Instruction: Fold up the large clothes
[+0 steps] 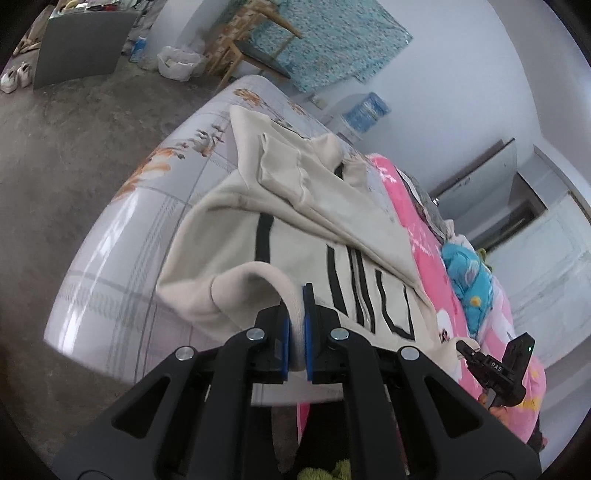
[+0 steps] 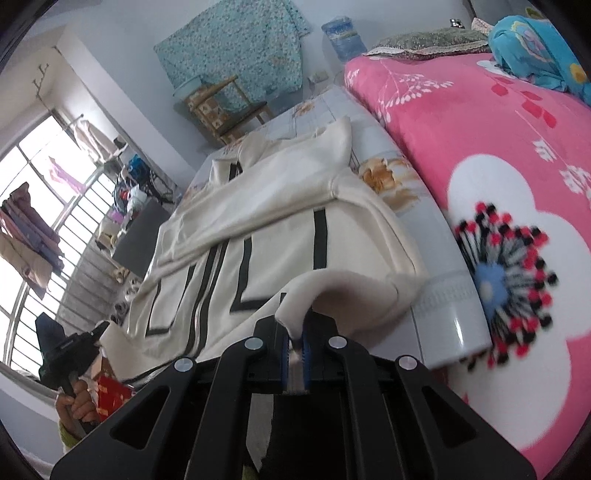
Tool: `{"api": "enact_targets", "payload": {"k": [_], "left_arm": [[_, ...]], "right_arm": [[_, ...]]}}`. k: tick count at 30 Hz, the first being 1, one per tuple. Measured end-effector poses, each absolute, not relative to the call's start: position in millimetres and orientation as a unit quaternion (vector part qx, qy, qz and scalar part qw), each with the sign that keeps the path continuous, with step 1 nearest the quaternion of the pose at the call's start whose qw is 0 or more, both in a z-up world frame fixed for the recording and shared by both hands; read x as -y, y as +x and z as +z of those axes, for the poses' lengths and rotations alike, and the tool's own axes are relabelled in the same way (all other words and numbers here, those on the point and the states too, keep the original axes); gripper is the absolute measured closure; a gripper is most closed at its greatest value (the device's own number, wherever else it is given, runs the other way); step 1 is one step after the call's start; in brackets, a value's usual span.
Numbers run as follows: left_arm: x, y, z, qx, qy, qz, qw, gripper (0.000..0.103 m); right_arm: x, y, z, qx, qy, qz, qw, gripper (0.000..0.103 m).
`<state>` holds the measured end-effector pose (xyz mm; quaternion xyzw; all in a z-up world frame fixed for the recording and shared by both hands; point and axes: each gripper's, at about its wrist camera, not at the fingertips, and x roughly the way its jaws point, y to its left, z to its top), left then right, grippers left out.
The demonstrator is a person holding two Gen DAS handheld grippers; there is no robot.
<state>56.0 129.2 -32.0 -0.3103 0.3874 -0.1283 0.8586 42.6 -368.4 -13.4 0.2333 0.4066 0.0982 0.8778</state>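
A cream jacket [image 1: 236, 229] with black stripes lies spread on a pale grey bed surface [image 1: 122, 236], sleeves folded across its front. My left gripper [image 1: 296, 306] is shut on the jacket's near hem, and the cloth rises in a fold between its blue pads. In the right wrist view the same jacket [image 2: 258, 221] stretches away from me. The right gripper [image 2: 294, 339] is shut on the other near corner of the hem, lifted off the bed. Each gripper shows in the other's view, the right gripper [image 1: 466, 348] at lower right and the left gripper [image 2: 100, 329] at lower left, held by a hand.
A pink flowered blanket [image 2: 480, 155] covers the bed beside the jacket, with a blue bundle [image 1: 465, 273] and a pillow [image 2: 428, 40] on it. A wooden chair [image 2: 221, 107] and a water bottle [image 2: 341, 35] stand beyond the bed. Bare concrete floor [image 1: 74, 147] lies left.
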Motion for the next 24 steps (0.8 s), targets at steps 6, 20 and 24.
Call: {"api": "enact_targets", "payload": {"k": [6,20,24], "left_arm": [[-133.1,83.0,-42.5,-0.388,-0.304,-0.094,0.865,0.097],[-136.9,114.4,-60.0,-0.4,-0.295,-0.062,0.866,0.097],[-137.3,118.1,-62.4,-0.404,-0.292,-0.058,0.865,0.094]], "right_arm": [[371.2,80.0,-29.1,-0.403,0.249,0.09,0.876,0.097],[370.6,136.1,-55.7,-0.401,0.259,0.085,0.874,0.097],[368.3,149.3,-60.3,-0.401,0.259,0.083,0.875,0.097]]}}
